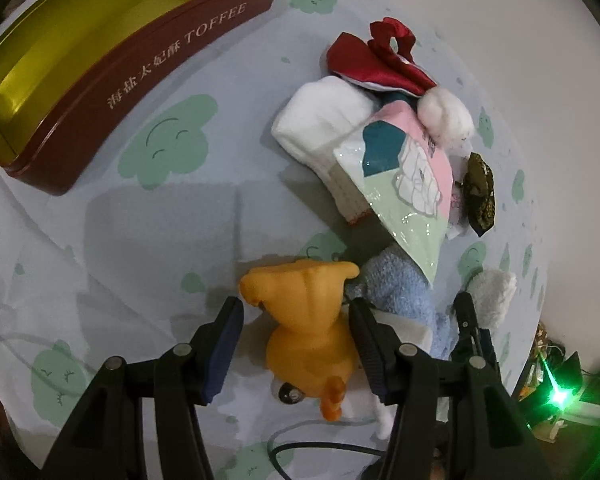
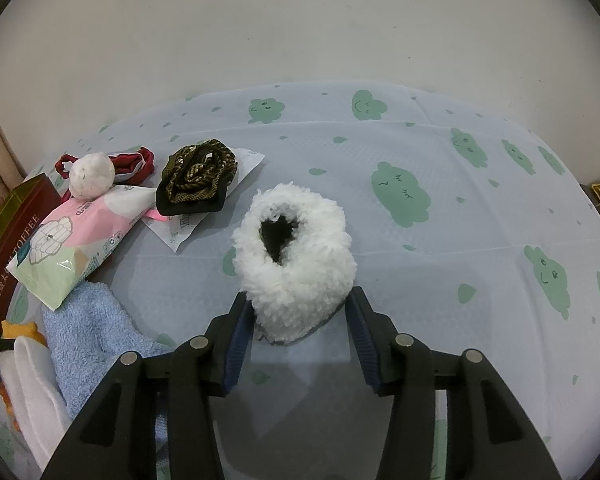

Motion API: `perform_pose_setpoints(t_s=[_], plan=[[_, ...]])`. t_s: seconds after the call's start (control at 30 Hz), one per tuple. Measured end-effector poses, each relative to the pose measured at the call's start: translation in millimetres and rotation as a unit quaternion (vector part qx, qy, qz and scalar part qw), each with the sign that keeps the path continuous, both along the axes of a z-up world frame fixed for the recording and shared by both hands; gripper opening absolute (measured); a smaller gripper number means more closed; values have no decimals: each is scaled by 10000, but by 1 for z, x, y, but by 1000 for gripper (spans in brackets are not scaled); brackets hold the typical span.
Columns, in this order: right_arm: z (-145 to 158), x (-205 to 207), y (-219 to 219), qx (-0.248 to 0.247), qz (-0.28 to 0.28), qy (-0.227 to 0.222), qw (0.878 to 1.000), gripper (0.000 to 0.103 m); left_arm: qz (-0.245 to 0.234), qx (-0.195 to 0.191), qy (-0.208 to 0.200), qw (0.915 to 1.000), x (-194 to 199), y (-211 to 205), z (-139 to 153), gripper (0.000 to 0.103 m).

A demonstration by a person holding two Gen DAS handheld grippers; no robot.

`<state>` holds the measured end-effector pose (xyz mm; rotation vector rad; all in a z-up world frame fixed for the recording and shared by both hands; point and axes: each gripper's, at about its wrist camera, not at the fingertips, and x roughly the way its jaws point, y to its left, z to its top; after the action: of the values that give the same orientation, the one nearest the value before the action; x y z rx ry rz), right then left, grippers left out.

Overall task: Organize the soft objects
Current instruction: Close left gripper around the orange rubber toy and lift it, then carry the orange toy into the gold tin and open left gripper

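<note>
Progress check: the dark-red rectangular toffee tin (image 1: 112,80) with gold lining sits up and to the left of the left gripper (image 1: 296,344), and what shows of its inside is bare, so I judge no item stowed yet. Left gripper jaws stand spread either side of the orange soft rubber animal toy (image 1: 304,320); the right pad looks at or near the toy's flank, the left pad shows a gap, so no squeeze is evident. Right gripper (image 2: 298,332) straddles the fluffy white fleece ring (image 2: 296,264) lying on the cloud-print tablecloth (image 2: 440,220); its left pad brushes the fleece, the right pad stands clear, so not pinching. Ahead and left of the right gripper the remaining pile is unsorted: light-blue terry cloth (image 2: 88,332), pink-and-green plastic wipes pack (image 2: 72,236), white pompom ball (image 2: 91,175), red satin scrunchie (image 2: 136,164), gold-and-black braided fabric bundle (image 2: 196,180), and a folded white sock (image 1: 324,120) ahead of the left gripper. Judgement: task near its start; all pieces remain outside the tin.
</note>
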<state>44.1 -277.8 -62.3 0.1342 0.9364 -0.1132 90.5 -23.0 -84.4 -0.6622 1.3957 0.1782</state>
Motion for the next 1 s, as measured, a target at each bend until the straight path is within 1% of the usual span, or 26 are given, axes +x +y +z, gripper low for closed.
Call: perform_pose_setpoints(t_s=[0.03, 0.07, 0.17, 0.23, 0.4, 0.53, 0.7, 0.77, 0.9, 0.97, 1.0], plan=[[0, 0, 0, -1, 1, 1, 10000, 47, -34, -13, -41, 10000, 1, -1, 0, 46], [0, 0, 1, 0, 2, 1, 10000, 47, -105, -51, -76, 9999, 3, -1, -1, 43], [0, 0, 1, -3, -5, -2, 10000, 48, -271, 7, -97, 9996, 2, -2, 1, 42], [0, 0, 1, -8, -6, -2, 10000, 48, -459, 16, -201, 9987, 3, -2, 4, 37], [0, 0, 2, -16, -5, -1, 10000, 48, -719, 137, -342, 9967, 2, -1, 14, 35], [-1, 0, 3, -27, -6, 4, 10000, 48, -1024, 282, -560, 9928, -2, 1, 26, 34], [-1, 0, 2, -18, 4, -28, 10000, 48, -1224, 263, -767, 9892, -7, 5, 38, 34], [-1, 0, 2, -14, 4, -29, 10000, 48, -1361, 323, -869, 9863, -9, 5, 43, 34], [-1, 0, 2, -20, 6, -29, 10000, 48, -1480, 342, -1047, 9828, -11, 3, 54, 33], [-1, 0, 2, -26, 7, -27, 10000, 48, -1527, 471, -1235, 9794, -12, 3, 64, 33], [-1, 1, 2, -29, 7, -26, 10000, 48, -1588, 609, -1371, 9759, -14, 3, 71, 33]])
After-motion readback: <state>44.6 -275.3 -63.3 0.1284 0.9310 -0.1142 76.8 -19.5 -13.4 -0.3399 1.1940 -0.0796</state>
